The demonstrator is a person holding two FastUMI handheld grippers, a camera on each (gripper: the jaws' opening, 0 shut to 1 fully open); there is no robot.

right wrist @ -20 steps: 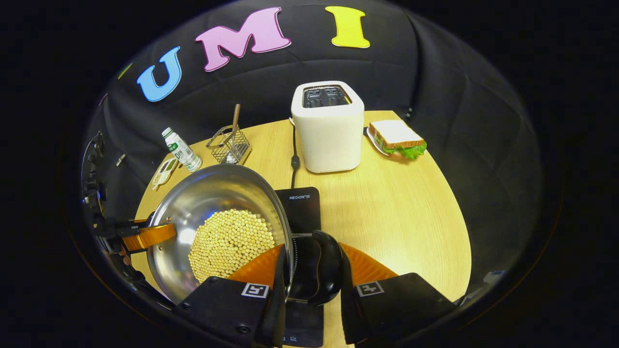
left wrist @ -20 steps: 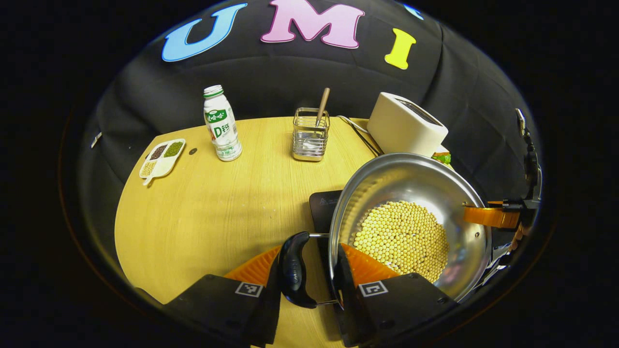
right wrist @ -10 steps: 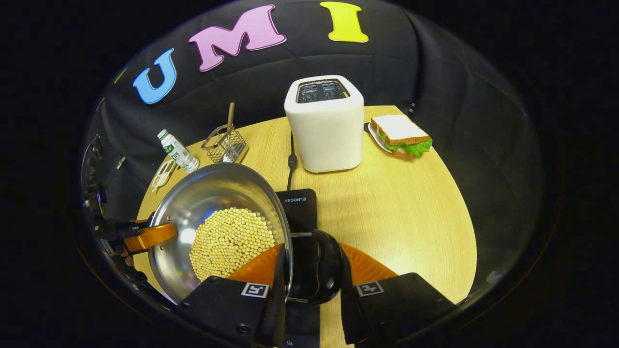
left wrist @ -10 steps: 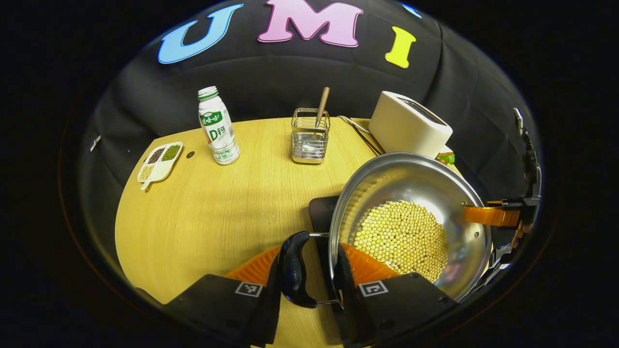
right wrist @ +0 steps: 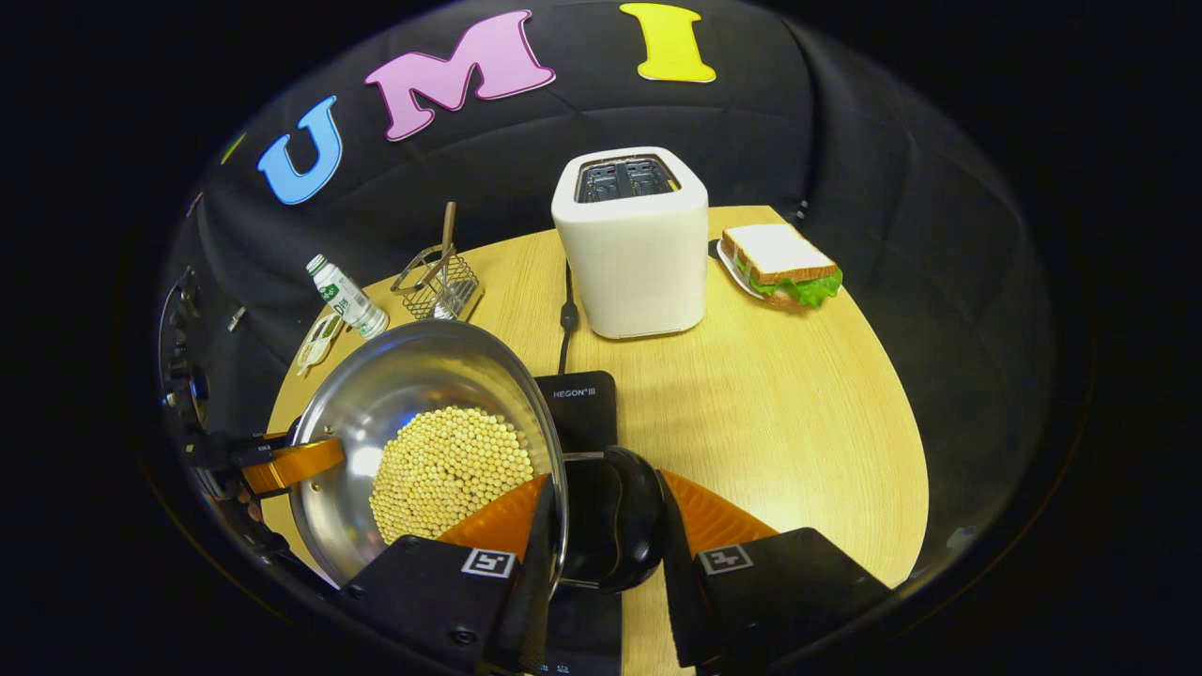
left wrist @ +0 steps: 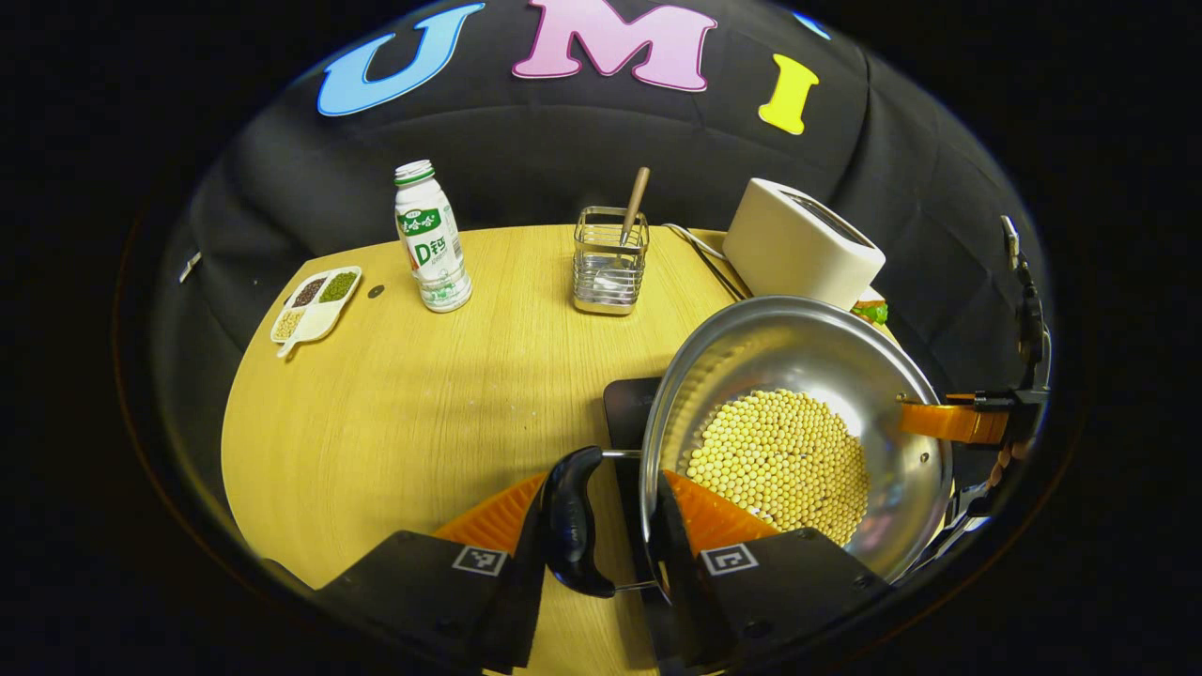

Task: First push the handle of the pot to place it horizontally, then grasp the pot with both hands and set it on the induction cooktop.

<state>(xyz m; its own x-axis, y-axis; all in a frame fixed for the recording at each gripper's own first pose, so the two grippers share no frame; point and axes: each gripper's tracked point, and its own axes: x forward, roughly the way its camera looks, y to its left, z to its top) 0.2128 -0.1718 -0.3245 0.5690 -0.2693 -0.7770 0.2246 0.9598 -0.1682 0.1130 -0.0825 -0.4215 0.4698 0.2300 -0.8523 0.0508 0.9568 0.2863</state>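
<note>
Your left gripper (left wrist: pixel 610 526) is clenched around the pot's left handle (left wrist: pixel 571 522): one finger sits outside the dark grip, the other inside the pot (left wrist: pixel 798 422) against its wall. Your right gripper (right wrist: pixel 601 526) clamps the opposite handle (right wrist: pixel 615 530) the same way, one finger reaching over the rim above the beans (right wrist: pixel 449 469), the other outside the grip. In the left gripper view your right gripper (left wrist: pixel 953 420) shows at the far rim of the pot; in the right gripper view your left gripper (right wrist: pixel 282 462) shows at the far rim too.

The steel pot, its bottom covered with pale yellow beans, is held between both grippers near the front edge of the worktop (left wrist: pixel 394 413). It overlaps the black induction cooktop (right wrist: pixel 580 408), whose back part shows past the rim; you cannot tell from these views whether the pot's base touches it.

Toward the back edge of the worktop stand a white toaster (right wrist: pixel 631 244), with its cord running down to the cooktop, and a sandwich (right wrist: pixel 781 266) on a plate to its right. A wire holder (left wrist: pixel 608 261) with a wooden-handled utensil stands at the back middle, a white bottle (left wrist: pixel 430 237) further left, and a small divided dish (left wrist: pixel 315 305) of grains sits near the back left corner.
</note>
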